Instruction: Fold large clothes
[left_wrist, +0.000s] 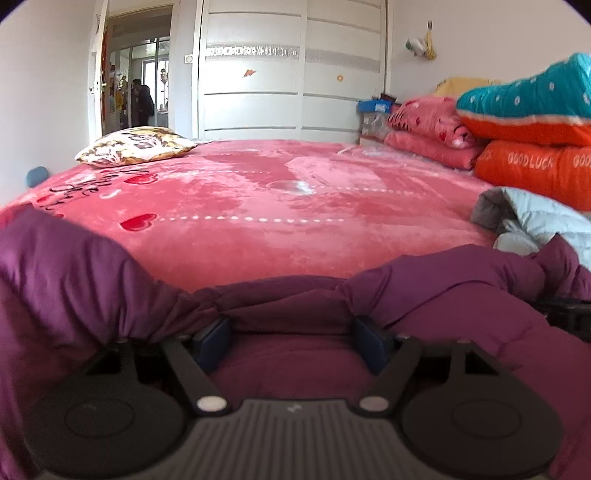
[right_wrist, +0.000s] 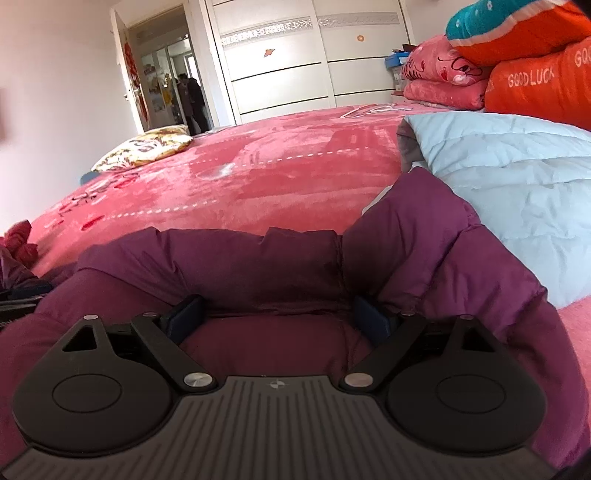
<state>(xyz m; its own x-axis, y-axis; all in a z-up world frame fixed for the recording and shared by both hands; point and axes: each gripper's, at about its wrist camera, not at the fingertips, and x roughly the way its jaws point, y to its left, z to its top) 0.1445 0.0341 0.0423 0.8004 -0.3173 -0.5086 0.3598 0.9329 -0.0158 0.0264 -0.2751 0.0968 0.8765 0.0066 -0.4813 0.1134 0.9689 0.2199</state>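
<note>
A purple padded jacket (left_wrist: 443, 291) lies at the near edge of the pink bed (left_wrist: 258, 206). It bunches over and around my left gripper (left_wrist: 291, 332), whose jaws stand wide apart with jacket fabric between and over the fingertips. In the right wrist view the same jacket (right_wrist: 424, 240) is heaped around my right gripper (right_wrist: 280, 314), which is also open, its blue pads (right_wrist: 184, 314) partly buried in the fabric. The fingertips of both grippers are hidden by the cloth.
A light blue quilted garment (right_wrist: 517, 184) lies right of the jacket. Folded pink, orange and teal quilts (left_wrist: 535, 140) are stacked at the right. A patterned pillow (left_wrist: 136, 146) lies far left. White wardrobe doors (left_wrist: 277, 74) and an open doorway stand behind the bed.
</note>
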